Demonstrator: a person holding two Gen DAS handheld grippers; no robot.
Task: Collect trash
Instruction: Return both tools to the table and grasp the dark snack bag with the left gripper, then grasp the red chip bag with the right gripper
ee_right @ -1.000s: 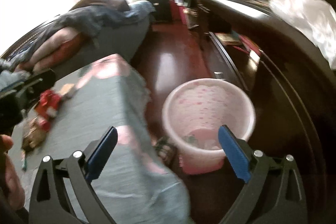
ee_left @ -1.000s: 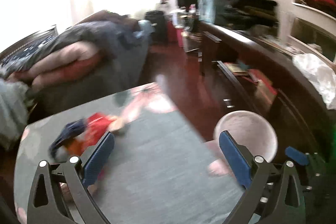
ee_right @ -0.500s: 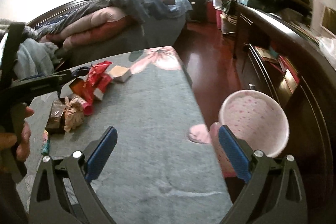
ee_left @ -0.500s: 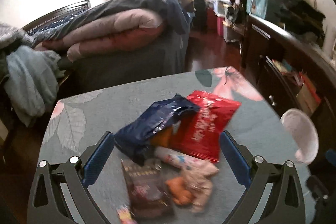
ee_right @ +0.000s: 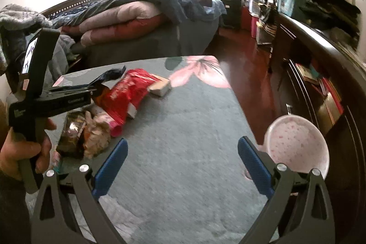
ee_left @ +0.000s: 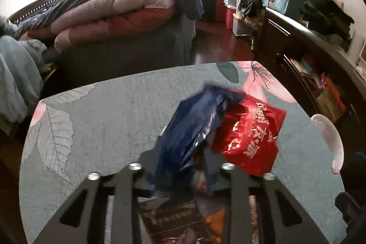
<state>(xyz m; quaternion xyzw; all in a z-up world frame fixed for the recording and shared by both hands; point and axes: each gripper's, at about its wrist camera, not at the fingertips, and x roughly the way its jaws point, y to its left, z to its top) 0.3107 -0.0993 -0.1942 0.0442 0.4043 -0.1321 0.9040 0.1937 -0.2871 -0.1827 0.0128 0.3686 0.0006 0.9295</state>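
Note:
A pile of trash lies on the table's grey-green floral cloth (ee_left: 103, 118). My left gripper (ee_left: 183, 173) is down in that pile, its jaws closing with the pads pinching a dark blue wrapper (ee_left: 194, 129), which leans on a red snack bag (ee_left: 249, 136). From the right wrist view the left gripper (ee_right: 98, 88) has the blue wrapper (ee_right: 112, 74) sticking up out of it. My right gripper (ee_right: 183, 166) is open over bare cloth with nothing between its fingers. A pink bin (ee_right: 297, 143) stands on the floor beside the table's right edge.
Around the red bag (ee_right: 128, 93) lie a small box (ee_right: 160, 86), a pink tube (ee_right: 114, 127), crumpled paper (ee_right: 96, 136) and a brown wrapper (ee_right: 71, 134). A hand (ee_right: 22, 148) holds the left gripper. Behind stands a bed with folded quilts (ee_left: 114, 8); a dark sideboard (ee_left: 320, 61) is to the right.
The left gripper swung from the bin side over to the pile, came down, and its wide jaws closed around the blue wrapper. The right gripper's view swung from the bin to the table.

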